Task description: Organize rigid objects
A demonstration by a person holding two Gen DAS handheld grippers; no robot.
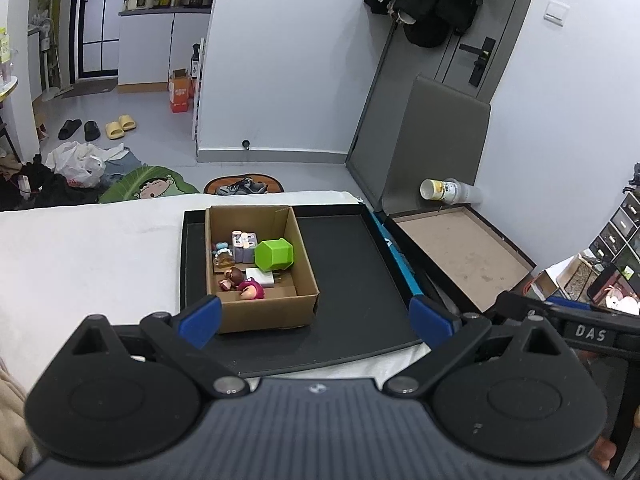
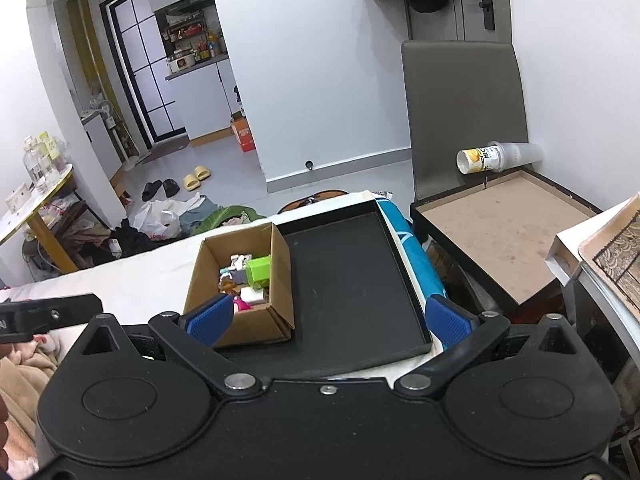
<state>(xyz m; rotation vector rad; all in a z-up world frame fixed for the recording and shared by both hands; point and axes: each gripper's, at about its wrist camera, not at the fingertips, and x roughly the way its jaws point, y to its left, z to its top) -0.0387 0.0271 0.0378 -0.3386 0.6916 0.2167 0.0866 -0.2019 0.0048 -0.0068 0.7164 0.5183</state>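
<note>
A small cardboard box (image 1: pixel 262 308) (image 2: pixel 276 316) stands in the left part of a black tray (image 1: pixel 352 280) (image 2: pixel 352 280) on a white-covered surface. Inside lie a green faceted block (image 1: pixel 275 255) (image 2: pixel 259 269), a pink figurine (image 1: pixel 253 290), a brown figurine (image 1: pixel 234 276), a white block (image 1: pixel 260 277) and small grey toys (image 1: pixel 243 245). My left gripper (image 1: pixel 316 318) hangs wide open above the tray's near edge, with nothing between its blue fingers (image 1: pixel 200 320). My right gripper (image 2: pixel 328 320) is also wide open and empty, its blue fingers (image 2: pixel 448 322) straddling the tray's near side.
A second shallow box with a brown base (image 1: pixel 460 252) (image 2: pixel 504 232) rests on a grey chair (image 2: pixel 460 112) to the right, a plastic cup (image 1: pixel 444 191) (image 2: pixel 492 158) lying behind it. Drawers and boxes (image 1: pixel 612 256) crowd the far right. Clutter and slippers (image 1: pixel 120 126) lie on the floor beyond.
</note>
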